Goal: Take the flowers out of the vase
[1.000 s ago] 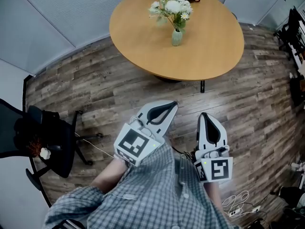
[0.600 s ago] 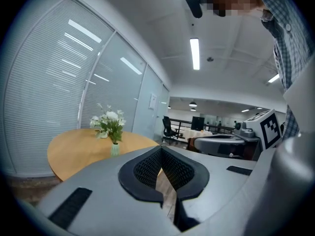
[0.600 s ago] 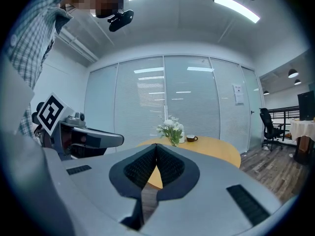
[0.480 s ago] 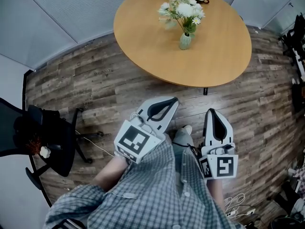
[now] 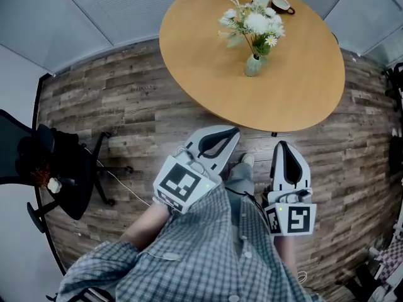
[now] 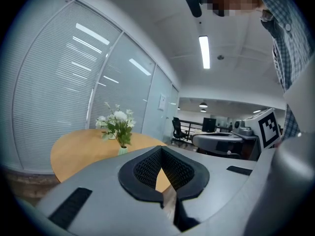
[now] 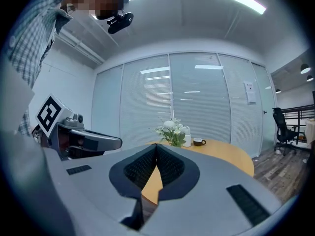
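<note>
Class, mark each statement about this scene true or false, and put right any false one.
1. The flowers stand in the vase on the round table. True.
2. The left claw and right claw are both over the floor, short of the table. True.
3. Both claws are wide open. False: both are shut, with nothing between them.
4. The vase lies tipped on its side. False: it stands upright.
5. A cup sits on the table beyond the flowers. True.
</note>
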A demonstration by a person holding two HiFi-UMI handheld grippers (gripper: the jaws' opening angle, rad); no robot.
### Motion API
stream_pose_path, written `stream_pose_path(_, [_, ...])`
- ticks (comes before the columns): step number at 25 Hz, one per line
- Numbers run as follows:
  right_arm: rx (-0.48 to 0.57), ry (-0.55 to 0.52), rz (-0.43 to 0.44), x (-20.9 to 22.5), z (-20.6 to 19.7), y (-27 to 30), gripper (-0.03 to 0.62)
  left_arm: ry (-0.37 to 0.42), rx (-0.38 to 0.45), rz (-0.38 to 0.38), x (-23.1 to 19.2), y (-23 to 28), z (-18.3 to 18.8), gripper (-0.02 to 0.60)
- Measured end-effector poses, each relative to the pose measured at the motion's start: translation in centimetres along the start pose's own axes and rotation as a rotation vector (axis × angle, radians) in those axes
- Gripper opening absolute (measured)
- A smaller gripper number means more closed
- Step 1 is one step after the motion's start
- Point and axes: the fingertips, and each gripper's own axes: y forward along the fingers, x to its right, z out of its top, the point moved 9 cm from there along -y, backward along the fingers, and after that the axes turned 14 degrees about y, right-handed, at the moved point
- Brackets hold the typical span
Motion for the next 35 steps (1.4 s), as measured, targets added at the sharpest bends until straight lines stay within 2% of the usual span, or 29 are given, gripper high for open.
stream_pose_path(12, [-0.034, -0.004, 0.19, 10.1, 3.2, 6.4, 0.009, -0.031, -0.013, 0.128, 0.5, 9.9, 2.2, 0.005])
stream_pose_path(17, [-0.062, -0.013, 0.278, 14.2, 4.1, 8.8, 0.009, -0.048, -0.022, 0.205, 0.5, 13.7, 3.0, 0.005])
stream_pose_path(24, [-0.092, 0.0, 0.375, 18.0, 4.7, 11.8, 0.009, -0.002, -0.072, 0.288, -0.4, 16.9, 3.6, 0.006])
stream_pose_path(29, [-0.101, 0.013, 0.396, 19.1, 5.0, 13.0, 0.008, -0.018, -0.079, 0.346, -1.3, 17.6, 4.1, 0.006])
stream_pose_path(35, [-0.092, 0.025, 0.363, 19.0, 5.3, 14.2, 0.009, -0.022, -0.074, 0.326, -2.7, 18.3, 4.1, 0.005])
